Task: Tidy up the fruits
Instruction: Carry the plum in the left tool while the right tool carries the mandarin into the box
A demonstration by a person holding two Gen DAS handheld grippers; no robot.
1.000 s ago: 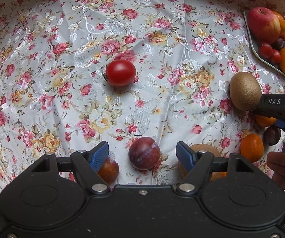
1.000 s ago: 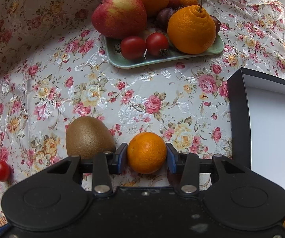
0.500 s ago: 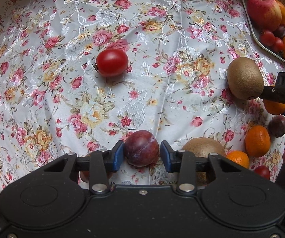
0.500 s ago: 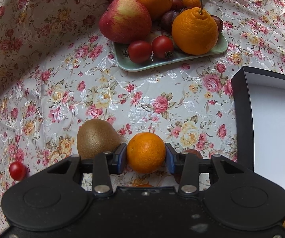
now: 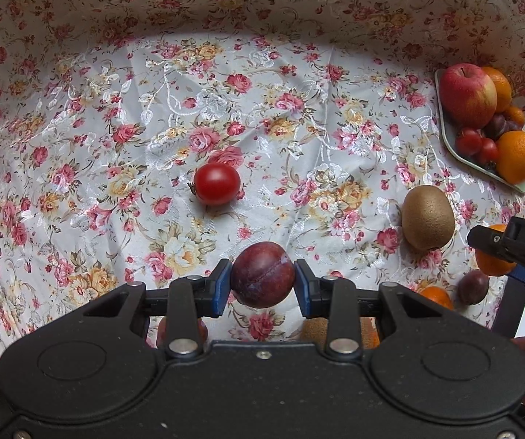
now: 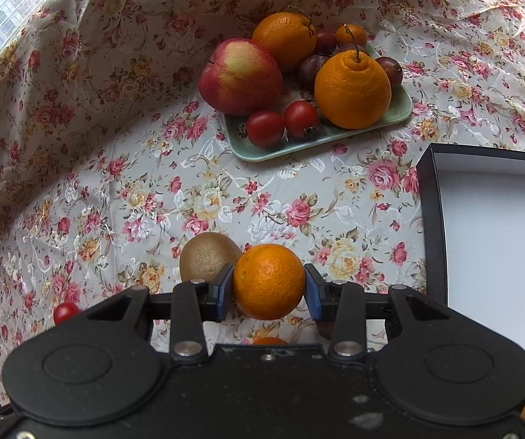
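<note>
The left gripper (image 5: 262, 285) has its fingers squeezed on a dark red plum (image 5: 262, 280), just above the flowery worktop (image 5: 299, 117). The right gripper (image 6: 268, 287) has its fingers squeezed on a small orange (image 6: 268, 281), near a kiwi (image 6: 207, 256) and a black box (image 6: 431, 219).

One marking readable

I read white letters "DAS", cut off by the frame edge, on the black right hand-held gripper (image 5: 518, 252) in my left wrist view; nothing else legible.
</note>
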